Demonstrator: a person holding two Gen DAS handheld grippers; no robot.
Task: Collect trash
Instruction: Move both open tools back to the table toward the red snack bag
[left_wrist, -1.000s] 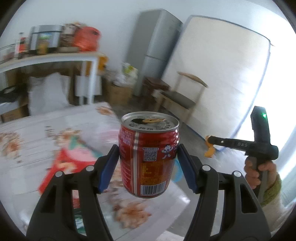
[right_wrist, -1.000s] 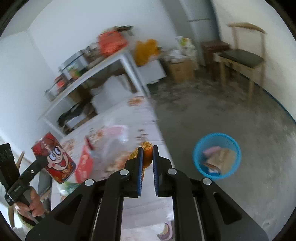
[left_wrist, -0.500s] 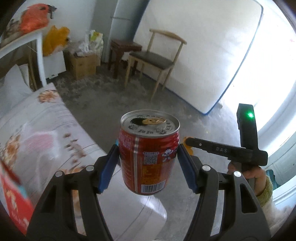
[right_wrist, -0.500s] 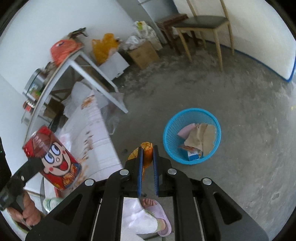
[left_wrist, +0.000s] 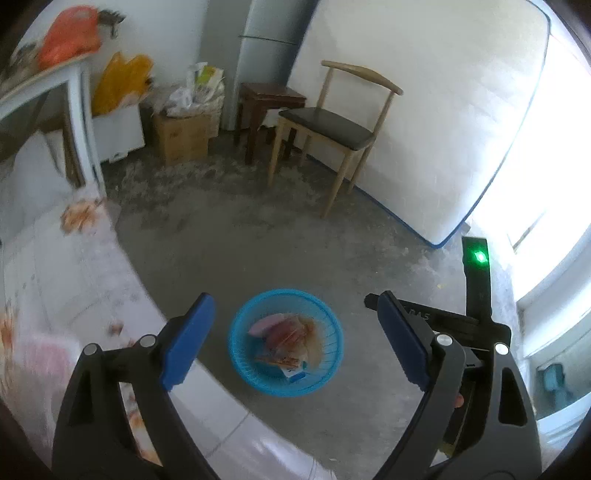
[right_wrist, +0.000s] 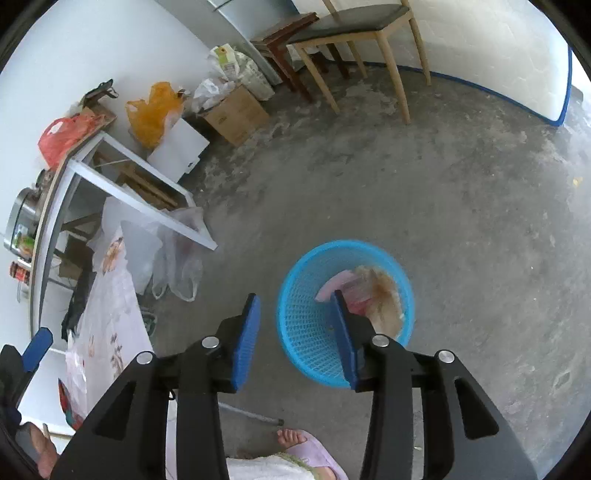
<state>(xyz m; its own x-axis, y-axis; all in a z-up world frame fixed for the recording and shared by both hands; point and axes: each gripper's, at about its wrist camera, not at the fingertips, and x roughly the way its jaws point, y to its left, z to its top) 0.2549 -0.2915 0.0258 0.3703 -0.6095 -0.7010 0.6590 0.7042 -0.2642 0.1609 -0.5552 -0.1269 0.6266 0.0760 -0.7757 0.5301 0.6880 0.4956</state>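
I see my left gripper (left_wrist: 295, 328) with fingers spread wide and empty, the blue basket (left_wrist: 286, 341) of trash on the floor between them. My right gripper (right_wrist: 295, 332) is likewise parted, basket (right_wrist: 306, 325) at one o'clock.

My left claw (left_wrist: 291, 328) has sprung wide and the can's gone from it; my right claw (right_wrist: 295, 332) has let the orange scrap go too, both now over the basket (left_wrist: 243, 365).

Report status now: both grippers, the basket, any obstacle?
Left gripper open, empty. Right gripper open, empty. Blue basket on floor, holding trash. Nothing in the way.
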